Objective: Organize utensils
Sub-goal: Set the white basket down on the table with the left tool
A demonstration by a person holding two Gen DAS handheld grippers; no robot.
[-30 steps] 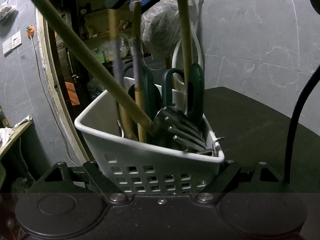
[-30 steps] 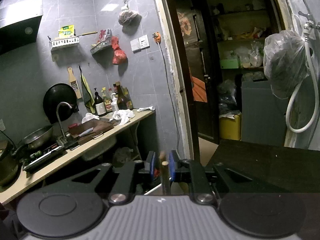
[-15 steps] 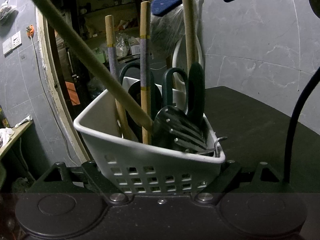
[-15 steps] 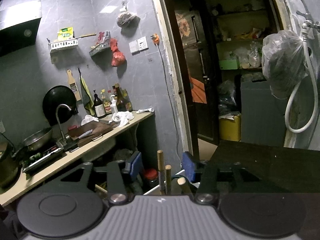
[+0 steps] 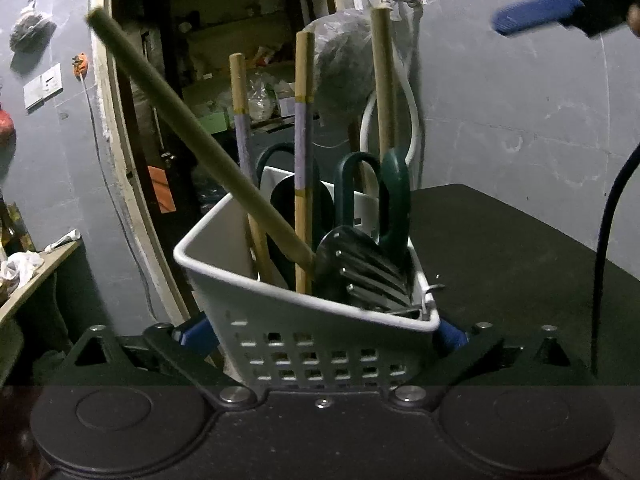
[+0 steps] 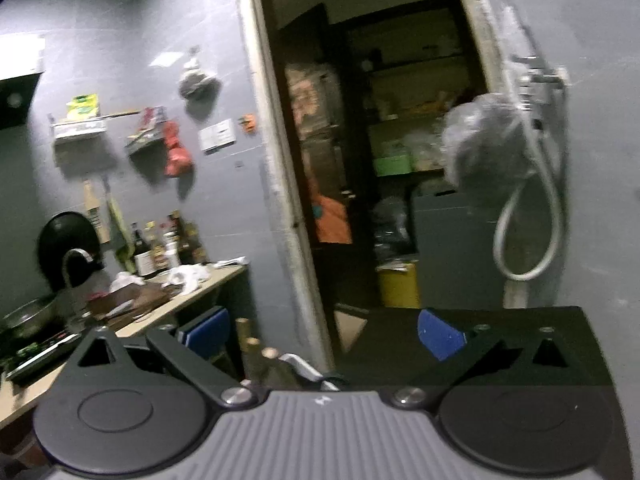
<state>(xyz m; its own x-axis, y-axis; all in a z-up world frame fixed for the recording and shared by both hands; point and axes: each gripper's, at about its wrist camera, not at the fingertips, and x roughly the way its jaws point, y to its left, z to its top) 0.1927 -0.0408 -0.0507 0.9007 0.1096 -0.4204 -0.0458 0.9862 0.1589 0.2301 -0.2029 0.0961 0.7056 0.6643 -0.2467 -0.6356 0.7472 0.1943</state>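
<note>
A white perforated basket (image 5: 320,344) stands on the black table (image 5: 500,260), between the blue pads (image 5: 192,330) of my left gripper (image 5: 320,332), whose jaws are opening and stand just off its sides. In it are a slotted spatula (image 5: 360,268) with a long leaning wooden handle, green-handled scissors (image 5: 394,200) and three upright wooden sticks (image 5: 303,120), two with purple bands. My right gripper (image 6: 324,336) is also opening and holds nothing. The stick tips (image 6: 252,342) show low by its left finger. Its blue pad (image 5: 532,12) hovers up right of the basket.
A black cable (image 5: 600,240) hangs down at the table's right. Behind the basket are an open doorway (image 6: 360,160), a hanging plastic bag (image 6: 480,144) and a white hose (image 6: 528,232). A cluttered kitchen counter (image 6: 200,292) runs along the left wall.
My right gripper let go of the banded stick, which now stands in the basket, then spread wide and drew off to the upper right. My left gripper's jaws spread off the basket.
</note>
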